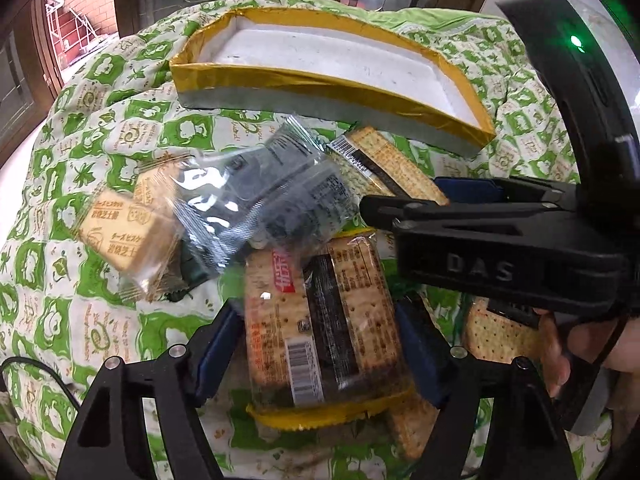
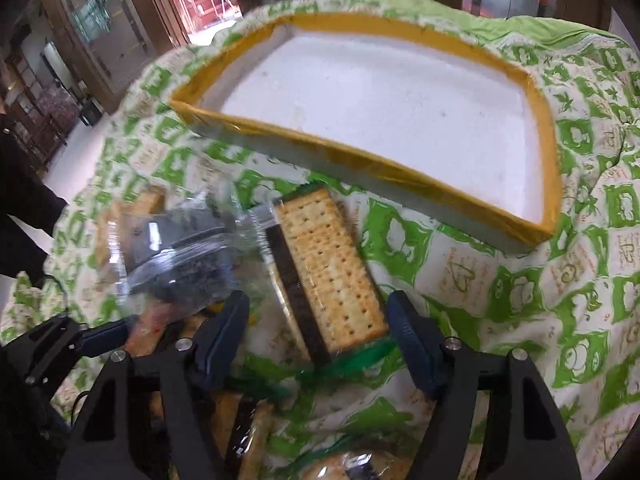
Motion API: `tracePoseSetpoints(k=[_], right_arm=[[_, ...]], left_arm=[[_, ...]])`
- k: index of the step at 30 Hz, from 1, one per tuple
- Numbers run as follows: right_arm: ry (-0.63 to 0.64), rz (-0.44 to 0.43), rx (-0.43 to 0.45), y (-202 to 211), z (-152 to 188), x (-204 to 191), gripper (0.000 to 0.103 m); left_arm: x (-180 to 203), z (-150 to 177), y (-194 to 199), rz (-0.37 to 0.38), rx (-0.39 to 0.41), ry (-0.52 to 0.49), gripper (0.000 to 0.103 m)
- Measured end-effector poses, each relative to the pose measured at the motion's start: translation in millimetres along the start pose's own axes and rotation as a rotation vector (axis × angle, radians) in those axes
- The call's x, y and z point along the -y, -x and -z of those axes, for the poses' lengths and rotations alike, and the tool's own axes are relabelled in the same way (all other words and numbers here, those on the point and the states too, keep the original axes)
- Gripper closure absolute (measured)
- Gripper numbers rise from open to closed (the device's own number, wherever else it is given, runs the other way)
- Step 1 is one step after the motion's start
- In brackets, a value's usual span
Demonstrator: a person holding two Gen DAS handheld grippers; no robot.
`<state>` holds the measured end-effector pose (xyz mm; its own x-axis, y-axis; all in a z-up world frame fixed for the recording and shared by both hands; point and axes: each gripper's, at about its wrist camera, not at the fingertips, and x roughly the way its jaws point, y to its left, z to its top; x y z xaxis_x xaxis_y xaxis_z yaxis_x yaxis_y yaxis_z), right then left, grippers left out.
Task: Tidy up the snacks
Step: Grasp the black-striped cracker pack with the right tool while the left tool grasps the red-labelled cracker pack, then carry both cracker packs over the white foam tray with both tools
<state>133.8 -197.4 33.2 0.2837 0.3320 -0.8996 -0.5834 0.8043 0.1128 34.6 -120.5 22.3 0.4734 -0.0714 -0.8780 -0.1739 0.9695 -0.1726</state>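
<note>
Tray (image 2: 400,116) behind snack packets (image 1: 320,312) on cloth (image 2: 520,300); packets overlap, just before tray.

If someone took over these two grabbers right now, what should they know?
Left gripper: fingers straddle a yellow-edged cracker pack; grip unclear.
Right gripper: fingers either side of a green-edged cracker pack, not visibly pinching.
The gold-rimmed tray on the green patterned cloth holds nothing yet.
Other snack packs, including a clear dark one, lie loose in front of it.
Left: move every pack into the tray.
</note>
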Motion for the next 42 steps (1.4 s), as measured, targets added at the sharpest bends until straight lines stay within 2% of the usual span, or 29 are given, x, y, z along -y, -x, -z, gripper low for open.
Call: tracePoseSetpoints(k=[3, 12, 20, 29, 34, 42], right_arm=[[-0.01, 0.006, -0.002, -6.7, -4.1, 1.4, 0.043], [-0.061, -0.015, 0.016, -6.0, -4.0, 5.0, 0.049], [-0.205, -0.134, 0.025, 12.3, 20.4, 16.6, 0.053], [-0.161, -0.081, -0.009, -2.1, 16.1, 5.4, 0.053], [-0.145, -0.061, 0.011, -2.8, 13.4, 2.1, 0.054], [-0.16, -0.082, 0.05, 8.2, 17.0, 1.4, 0.056]], left_arm=[[2.0, -0.9, -2.6, -0.004, 0.001, -0.009, 0.024], [-0.1, 4.7, 2.9, 0.024, 0.015, -0.017, 0.027], [-18.9, 18.4, 18.3, 0.046, -0.002, -0.012, 0.028], [-13.5, 15.8, 3.1, -0.016, -0.04, -0.044, 0.027], [-9.7, 17.7, 3.7, -0.03, -0.017, -0.063, 0.028], [-7.5, 22.2, 11.0, -0.03, 0.017, -0.077, 0.028]])
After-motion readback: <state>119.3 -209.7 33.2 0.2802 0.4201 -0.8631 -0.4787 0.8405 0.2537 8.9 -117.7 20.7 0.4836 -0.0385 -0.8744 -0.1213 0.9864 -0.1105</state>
